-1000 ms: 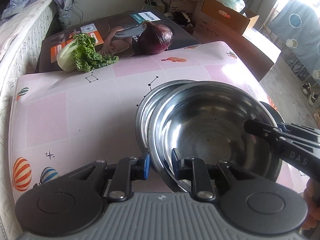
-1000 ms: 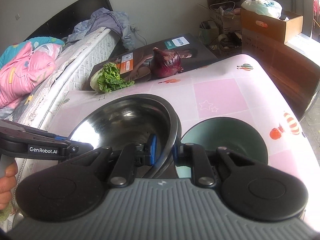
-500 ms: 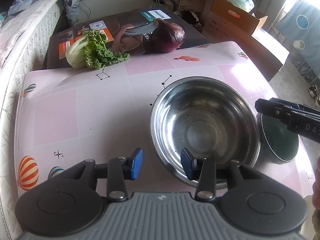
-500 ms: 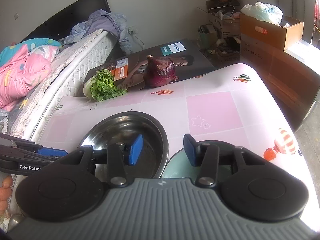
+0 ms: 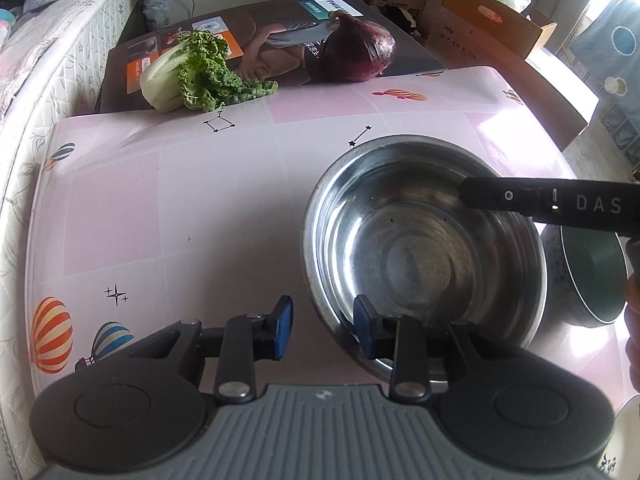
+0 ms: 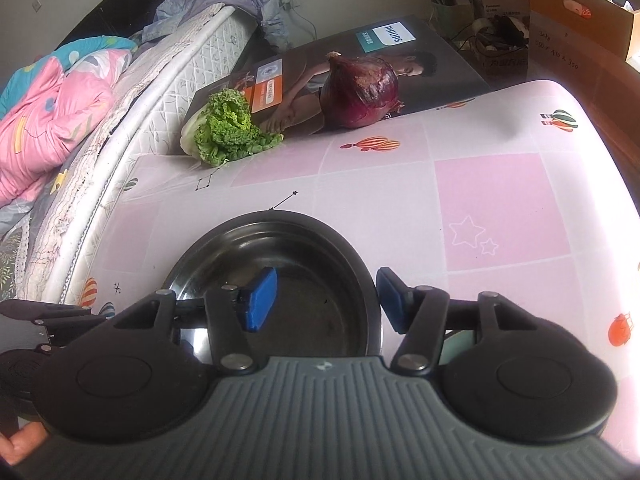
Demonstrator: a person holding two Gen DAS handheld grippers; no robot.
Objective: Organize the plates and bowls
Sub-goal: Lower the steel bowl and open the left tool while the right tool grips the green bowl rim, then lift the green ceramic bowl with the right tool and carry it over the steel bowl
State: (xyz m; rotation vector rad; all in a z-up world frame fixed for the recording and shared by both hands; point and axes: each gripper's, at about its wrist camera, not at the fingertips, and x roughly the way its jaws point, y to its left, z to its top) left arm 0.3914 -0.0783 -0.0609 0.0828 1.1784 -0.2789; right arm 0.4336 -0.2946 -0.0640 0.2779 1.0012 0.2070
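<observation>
Steel bowl (image 5: 424, 248): polished metal, glossy, faint concentric rings inside, small dark specks. Green bowl (image 5: 592, 276) beside it: smooth glazed inside, speckled matt outer wall. Table (image 5: 160, 208): covered in smooth pink printed sheet with a soft sheen. Left tool (image 5: 323, 326): matt black plastic arms, blue rubbery pads (image 5: 283, 322), bright metal rivets, grey ribbed body. Right tool (image 6: 326, 300): same finish. Red onion (image 6: 362, 94): dry, papery, slightly shiny skin. Cabbage (image 6: 224, 130): crinkled leaves. Printed box (image 6: 360, 72): glossy cardboard. Mattress (image 6: 160, 92): quilted cloth.

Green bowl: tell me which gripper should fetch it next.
Right. The green bowl sits beside the steel bowl on the right gripper's side; the left gripper, also open, straddles the steel bowl's rim.
</observation>
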